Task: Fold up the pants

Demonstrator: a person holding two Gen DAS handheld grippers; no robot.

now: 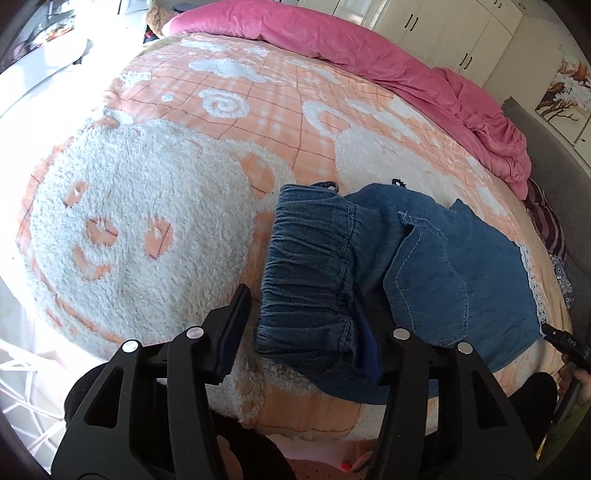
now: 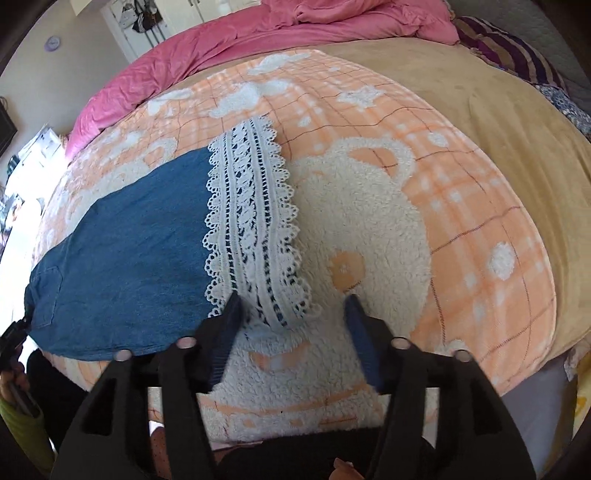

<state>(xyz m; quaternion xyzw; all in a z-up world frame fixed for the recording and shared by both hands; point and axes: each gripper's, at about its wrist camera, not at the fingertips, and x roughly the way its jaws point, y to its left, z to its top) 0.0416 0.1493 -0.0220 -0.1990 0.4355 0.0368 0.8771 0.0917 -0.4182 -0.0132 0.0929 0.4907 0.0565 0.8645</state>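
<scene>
Blue denim pants [image 1: 424, 266] lie on the bed near its front edge, elastic waistband [image 1: 306, 266] to the left, white lace hem [image 2: 255, 225] to the right. My left gripper [image 1: 301, 295] is open; its jaws straddle the near end of the waistband, the right finger partly under the cloth. My right gripper [image 2: 291, 301] is open, its jaws on either side of the lace hem's near corner, just above the blanket. The right gripper's tip also shows at the left wrist view's right edge [image 1: 565, 339].
The bed carries a fluffy orange and white blanket [image 1: 147, 221] with a tan part [image 2: 498, 129] at the right. A pink duvet [image 1: 388, 55] is bunched along the far side. A striped purple cloth [image 2: 517, 51] lies at the far right. White cupboards [image 1: 461, 29] stand behind.
</scene>
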